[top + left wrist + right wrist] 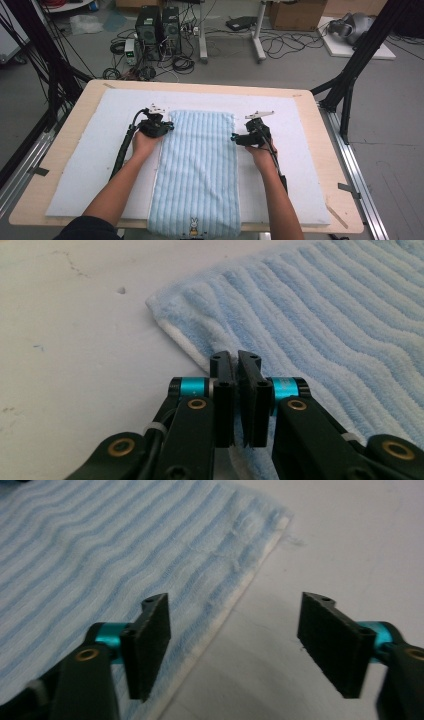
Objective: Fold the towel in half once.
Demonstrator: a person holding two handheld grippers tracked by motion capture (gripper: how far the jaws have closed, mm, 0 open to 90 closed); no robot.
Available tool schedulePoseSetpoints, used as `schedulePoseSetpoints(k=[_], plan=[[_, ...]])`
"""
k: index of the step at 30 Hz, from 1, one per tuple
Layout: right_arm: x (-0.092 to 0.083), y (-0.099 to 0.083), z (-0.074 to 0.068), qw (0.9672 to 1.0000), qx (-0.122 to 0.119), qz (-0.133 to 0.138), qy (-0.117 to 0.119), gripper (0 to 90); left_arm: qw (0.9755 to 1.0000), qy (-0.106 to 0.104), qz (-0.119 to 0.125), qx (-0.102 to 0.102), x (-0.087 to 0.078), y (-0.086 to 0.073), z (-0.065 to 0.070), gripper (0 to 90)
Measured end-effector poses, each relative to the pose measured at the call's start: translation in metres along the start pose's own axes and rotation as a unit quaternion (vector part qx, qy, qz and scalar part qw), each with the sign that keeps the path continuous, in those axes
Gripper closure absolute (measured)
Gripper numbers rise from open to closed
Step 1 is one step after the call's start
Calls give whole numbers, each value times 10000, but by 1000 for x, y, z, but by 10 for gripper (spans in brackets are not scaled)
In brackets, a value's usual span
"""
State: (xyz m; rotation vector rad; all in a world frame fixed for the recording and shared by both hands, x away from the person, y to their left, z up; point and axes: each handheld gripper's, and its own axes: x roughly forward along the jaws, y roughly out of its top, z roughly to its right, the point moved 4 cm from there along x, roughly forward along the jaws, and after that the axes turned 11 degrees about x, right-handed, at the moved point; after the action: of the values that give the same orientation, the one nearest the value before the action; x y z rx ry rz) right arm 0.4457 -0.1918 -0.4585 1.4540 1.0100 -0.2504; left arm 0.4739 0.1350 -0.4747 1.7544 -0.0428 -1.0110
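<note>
Step in hand: taking hold of the far end of the towel (200, 165) at both long edges, most likely to fold it; the grip is half made
Towel: pale blue, striped, lying flat and lengthwise in the middle of the high view, its near end with a small rabbit patch (193, 227) at the bottom edge of the frame
Left gripper (237, 390): at the towel's left edge in the high view, a little below the far corner; in its own view the jaws stand pressed together with the white-hemmed edge pinched between them
Right gripper (235, 645): at the towel's right edge; jaws wide apart, astride the hem; one pad (150, 645) over the cloth, the other over bare pad; nothing gripped
Next move calls for: the right jaws to sink to the hem and close on it before any lift; then both hands to rise evenly, so the cloth does not skew
Surface: white padding (90, 150) on a pale wooden table (60, 165); faint marks on the padding
Room: grey floor at the top of the high view; computer towers (159, 27), tangled cables, cardboard box (295, 12), black frame struts at either side
</note>
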Motion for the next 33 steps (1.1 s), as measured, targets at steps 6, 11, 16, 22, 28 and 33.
schedulePoseSetpoints(k=[6,11,16,22,28,33], plan=[[20,4,-7,9997,-12,-233,12,595,9994,-163,62,-308,0,-1,-4,868],[26,10,-14,9993,-196,-304,-48,867,9967,-329,138,-731,0,-1,-11,873],[27,23,-8,9998,-123,2,-187,869,9928,-320,445,-1065,0,10,-21,873],[23,37,4,9980,180,575,-177,868,9873,-381,877,-1272,-2,33,-32,874],[16,40,3,9976,174,677,11,868,9881,-547,964,-1063,-13,36,-30,873],[7,34,-3,9977,71,652,168,868,9882,-690,958,-978,-25,28,-22,872]])
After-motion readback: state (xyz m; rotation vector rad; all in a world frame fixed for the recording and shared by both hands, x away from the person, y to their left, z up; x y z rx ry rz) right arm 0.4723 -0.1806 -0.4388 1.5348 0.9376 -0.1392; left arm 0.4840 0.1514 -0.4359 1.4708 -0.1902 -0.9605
